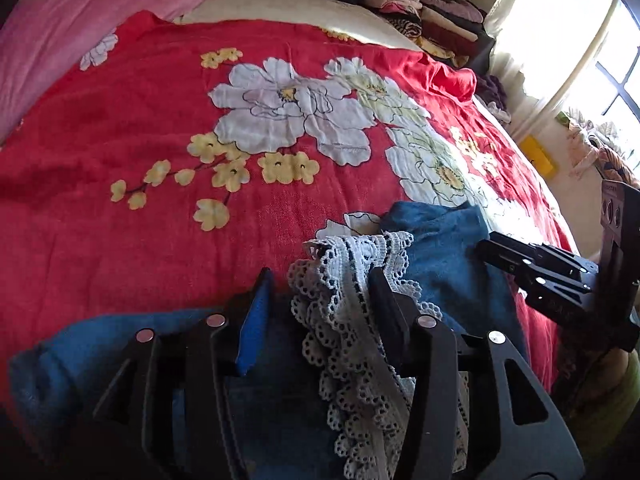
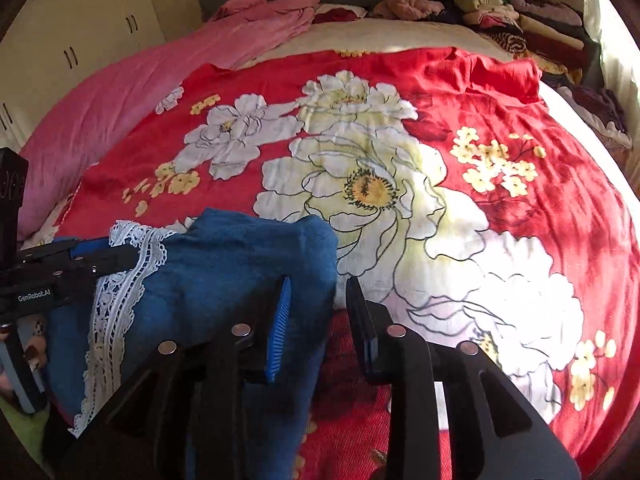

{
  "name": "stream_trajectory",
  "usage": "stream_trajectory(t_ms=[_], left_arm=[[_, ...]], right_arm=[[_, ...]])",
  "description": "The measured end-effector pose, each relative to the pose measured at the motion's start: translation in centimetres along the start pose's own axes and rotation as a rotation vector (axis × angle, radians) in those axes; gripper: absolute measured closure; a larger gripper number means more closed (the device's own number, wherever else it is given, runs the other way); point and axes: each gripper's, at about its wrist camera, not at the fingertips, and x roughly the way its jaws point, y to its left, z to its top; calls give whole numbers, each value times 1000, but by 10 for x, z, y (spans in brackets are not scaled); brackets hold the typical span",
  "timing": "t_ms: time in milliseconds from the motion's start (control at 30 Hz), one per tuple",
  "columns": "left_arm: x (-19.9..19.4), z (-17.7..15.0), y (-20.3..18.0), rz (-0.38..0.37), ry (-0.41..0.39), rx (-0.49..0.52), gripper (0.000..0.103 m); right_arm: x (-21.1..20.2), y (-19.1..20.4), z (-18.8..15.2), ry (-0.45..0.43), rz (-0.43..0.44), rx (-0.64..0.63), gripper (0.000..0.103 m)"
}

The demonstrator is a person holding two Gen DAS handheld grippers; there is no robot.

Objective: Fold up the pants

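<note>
Barely started, I judge: my blue cotton pants with white lace trim (image 2: 224,264) lie bunched at the near edge of the red floral bedspread (image 1: 140,128). My left gripper (image 1: 320,292) stands wide around the lace; my right gripper (image 2: 318,300) gapes at the cloth's edge, gripping nothing. Every fold remains.

Blue pants (image 2: 240,256), white lace trim (image 2: 132,248); red floral bedspread (image 2: 500,120)
</note>
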Motion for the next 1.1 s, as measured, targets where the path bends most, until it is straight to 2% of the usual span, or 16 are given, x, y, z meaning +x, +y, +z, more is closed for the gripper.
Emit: stream_trajectory(t_ms=[100,233,300,367,533,633,667,700,767,867,933,1033,1100], left_arm=[[-33,-18,-11,5,-32,73,63],[-68,-64,-44,-41,-30,238,70],[-75,-91,-64,-91,-2,322,70],[-79,-112,-78,-111,9,370,70],[-67,-128,-100,-106,22,460,70],[-52,-131,-104,-103,59,466,70],[-48,-132,-102,-89,60,464,80],[-47,-132,-99,-73,58,457,95],[-53,-129,-88,-94,64,411,99],[-76,-131,-81,-82,32,432,99],[-82,-134,-76,-84,42,422,99],[-81,-140,-67,-52,70,414,99],[-86,-137,-61,-66,61,377,98]], right_arm=[[-42,2,-15,-67,20,-21,60],[-80,13,-49,-77,90,-65,57],[-87,20,-63,-65,114,-76,57],[-92,22,-75,-55,147,-51,57],[-101,21,-86,-50,147,-14,57],[-105,23,-89,-49,147,-18,57],[-105,24,-90,-41,150,-22,55],[-103,25,-92,-28,153,-26,55],[-98,30,-96,7,148,-38,55],[-100,42,-98,6,174,-69,55],[-101,53,-98,1,178,-108,55],[-88,61,-101,57,160,-136,55],[-77,62,-107,109,154,-145,56]])
